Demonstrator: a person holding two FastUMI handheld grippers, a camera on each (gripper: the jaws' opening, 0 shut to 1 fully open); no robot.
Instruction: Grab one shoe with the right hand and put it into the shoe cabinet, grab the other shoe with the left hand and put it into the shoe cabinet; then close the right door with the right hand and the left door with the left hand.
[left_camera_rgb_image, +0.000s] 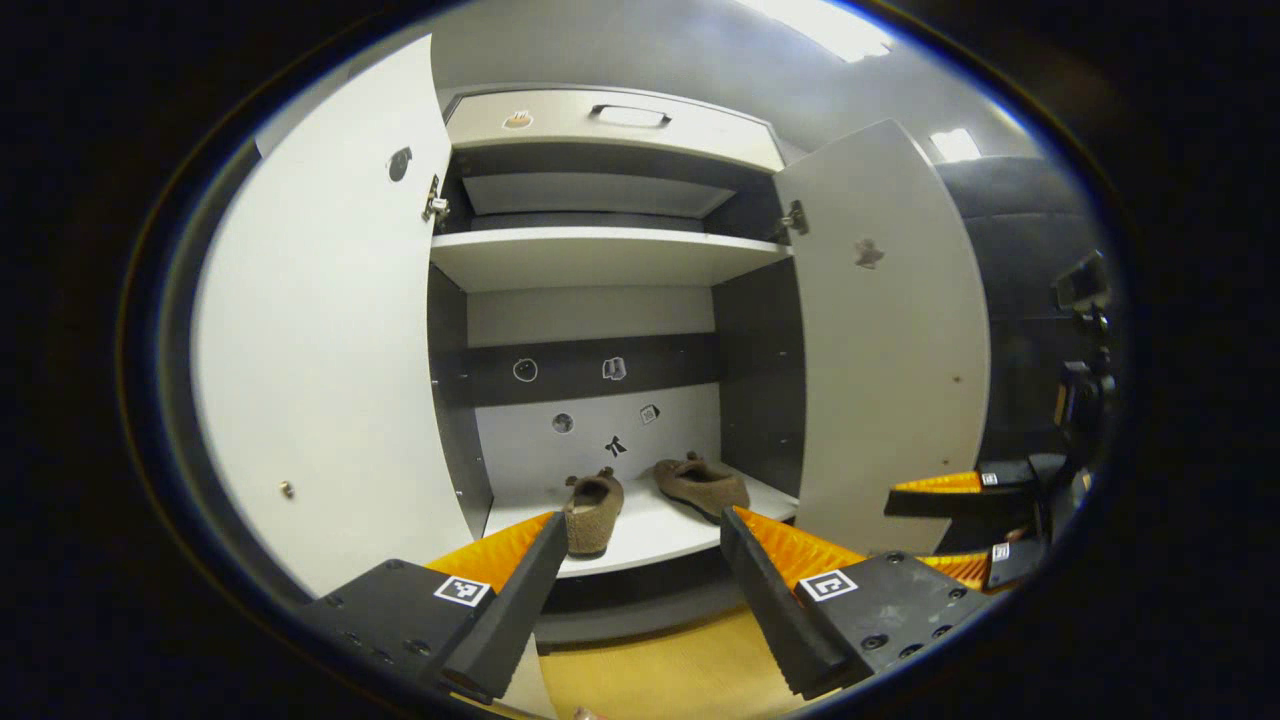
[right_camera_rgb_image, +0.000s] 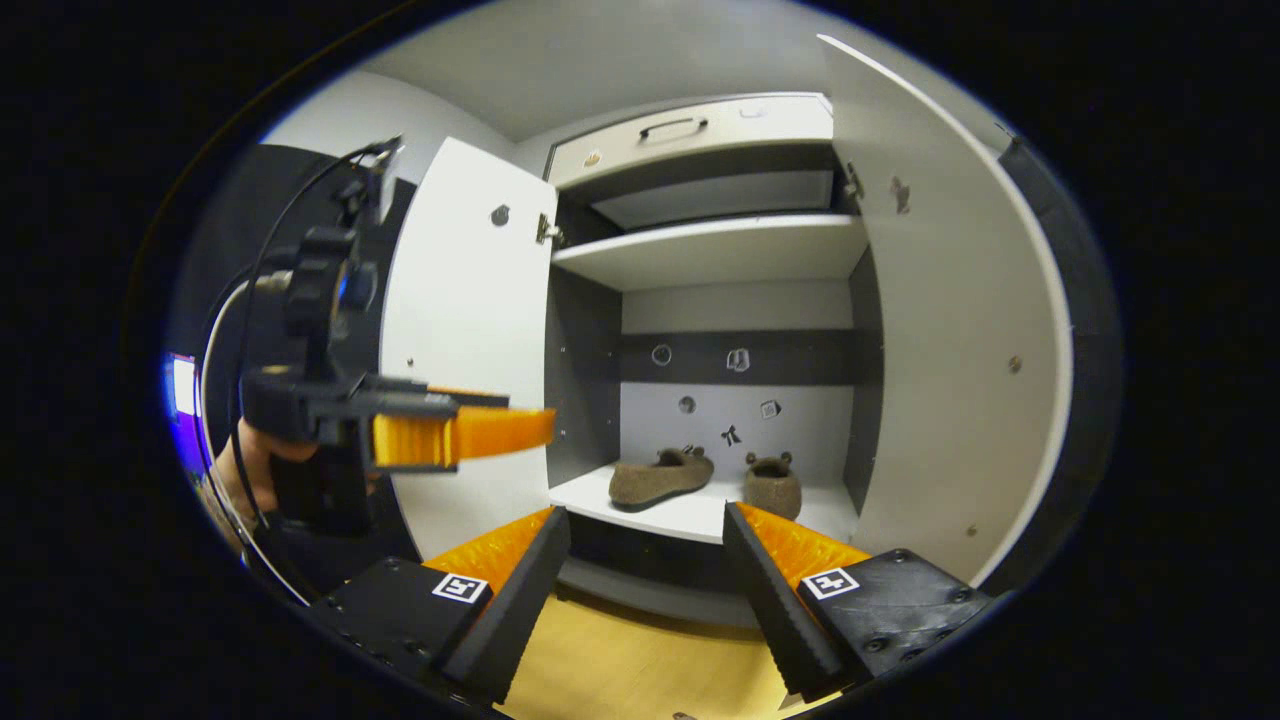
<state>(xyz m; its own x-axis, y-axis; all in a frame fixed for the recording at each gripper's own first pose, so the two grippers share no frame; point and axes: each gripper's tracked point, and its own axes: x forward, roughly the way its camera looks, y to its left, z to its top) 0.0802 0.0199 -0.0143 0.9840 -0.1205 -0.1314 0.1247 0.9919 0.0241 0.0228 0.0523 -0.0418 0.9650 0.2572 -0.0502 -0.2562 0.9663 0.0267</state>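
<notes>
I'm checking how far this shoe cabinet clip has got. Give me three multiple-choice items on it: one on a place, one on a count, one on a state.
1. Where are the shoes?
A. on the floor
B. on the cabinet's lower shelf
C. on the upper shelf

2. How many shoes are in the cabinet?
A. one
B. two
C. three

3. How do the cabinet doors stand?
A. both open
B. both shut
C. one shut

Key:
1 B: the left shoe and right shoe rest on the lower shelf.
2 B: a pair sits side by side.
3 A: the left door and right door swing wide; the left claw and right claw are open, empty.
</notes>
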